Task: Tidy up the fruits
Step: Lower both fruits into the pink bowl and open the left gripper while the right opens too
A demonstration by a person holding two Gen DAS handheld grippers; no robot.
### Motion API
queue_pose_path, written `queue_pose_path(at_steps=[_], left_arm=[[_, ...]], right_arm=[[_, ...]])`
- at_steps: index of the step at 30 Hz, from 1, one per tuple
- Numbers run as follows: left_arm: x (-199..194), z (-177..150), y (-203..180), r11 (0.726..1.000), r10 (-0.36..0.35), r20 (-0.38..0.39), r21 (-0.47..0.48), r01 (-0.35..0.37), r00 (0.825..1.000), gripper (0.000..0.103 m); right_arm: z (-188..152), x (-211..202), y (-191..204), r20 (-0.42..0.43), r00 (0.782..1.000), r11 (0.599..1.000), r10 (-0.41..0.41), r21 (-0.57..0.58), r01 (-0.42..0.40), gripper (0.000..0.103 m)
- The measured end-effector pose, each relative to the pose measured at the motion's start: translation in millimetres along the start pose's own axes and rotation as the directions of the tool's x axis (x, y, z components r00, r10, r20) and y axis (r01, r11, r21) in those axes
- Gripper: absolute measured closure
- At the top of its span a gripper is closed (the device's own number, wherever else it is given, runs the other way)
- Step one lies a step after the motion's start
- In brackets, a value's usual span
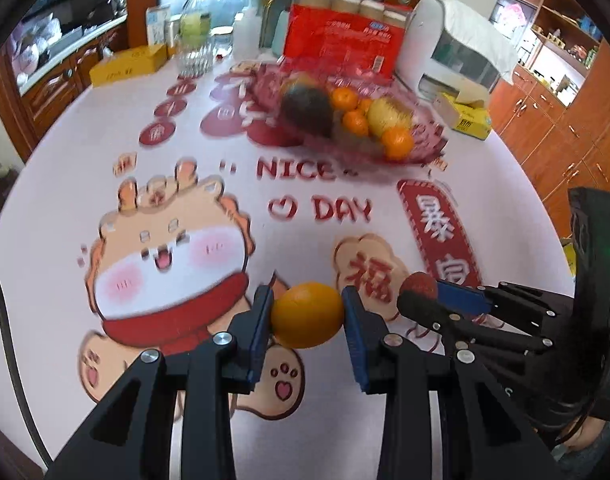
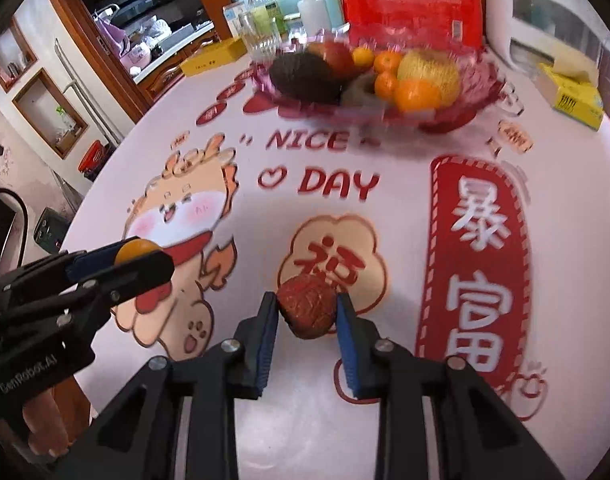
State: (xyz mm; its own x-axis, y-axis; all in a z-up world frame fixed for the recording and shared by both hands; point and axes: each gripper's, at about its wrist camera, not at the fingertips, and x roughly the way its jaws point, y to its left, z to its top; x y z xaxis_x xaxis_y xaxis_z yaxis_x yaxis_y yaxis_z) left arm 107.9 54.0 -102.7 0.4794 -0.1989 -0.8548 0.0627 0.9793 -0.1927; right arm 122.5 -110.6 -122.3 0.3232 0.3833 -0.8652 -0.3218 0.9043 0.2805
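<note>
- Pinching an orange [image 1: 307, 315], left gripper [image 1: 307, 316] has both blue pads against its sides, held above the printed tablecloth [image 1: 65, 184].
- Right gripper [image 2: 307, 312] clamps a red bumpy fruit [image 2: 307, 311], pads touching both sides, over the cloud print.
- Both grippers sit side by side, near each other.
- Pink glass fruit bowl [image 2: 481, 76] at far side of table, holds oranges, a yellow fruit [image 2: 429, 68], a dark avocado [image 2: 305, 76].
- Red box [image 1: 345, 40] behind bowl.

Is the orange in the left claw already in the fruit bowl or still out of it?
Out. The orange sits pinched in the left claw over the tablecloth, with the fruit bowl farther back across the table.
</note>
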Motion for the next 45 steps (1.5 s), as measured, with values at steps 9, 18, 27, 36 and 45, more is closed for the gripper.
queue_pose_path(at_steps=[9, 18, 27, 36, 45], left_arm=[[-67.1, 87.2, -32.8, 0.995, -0.010, 0.086, 0.096, 0.002, 0.996, 0.070], [-117.9, 195.0, -70.7, 0.977, -0.003, 0.217, 0.210, -0.044, 0.976, 0.070], [-64.7, 248.9, -73.0, 0.984, -0.015, 0.167, 0.176, -0.014, 0.986, 0.070], [27.6, 247.5, -59.2, 0.984, 0.004, 0.052, 0.175, -0.013, 0.999, 0.070], [96.9, 242.2, -39.9, 0.986, 0.026, -0.055, 0.165, -0.016, 0.998, 0.070]], right_arm=[[56.8, -90.8, -2.9, 0.168, 0.986, 1.000, -0.023, -0.014, 0.025, 0.074], [141.6, -170.5, -21.0, 0.343, 0.934, 0.993, -0.098, -0.034, 0.116, 0.074], [200.7, -155.9, -48.5, 0.364, 0.923, 0.992, -0.127, 0.041, 0.120, 0.074], [214.7, -65.0, -64.4, 0.221, 0.969, 0.993, -0.115, 0.060, 0.104, 0.074], [216.3, 5.3, -87.2, 0.101, 0.988, 0.989, -0.115, 0.101, 0.105, 0.074]])
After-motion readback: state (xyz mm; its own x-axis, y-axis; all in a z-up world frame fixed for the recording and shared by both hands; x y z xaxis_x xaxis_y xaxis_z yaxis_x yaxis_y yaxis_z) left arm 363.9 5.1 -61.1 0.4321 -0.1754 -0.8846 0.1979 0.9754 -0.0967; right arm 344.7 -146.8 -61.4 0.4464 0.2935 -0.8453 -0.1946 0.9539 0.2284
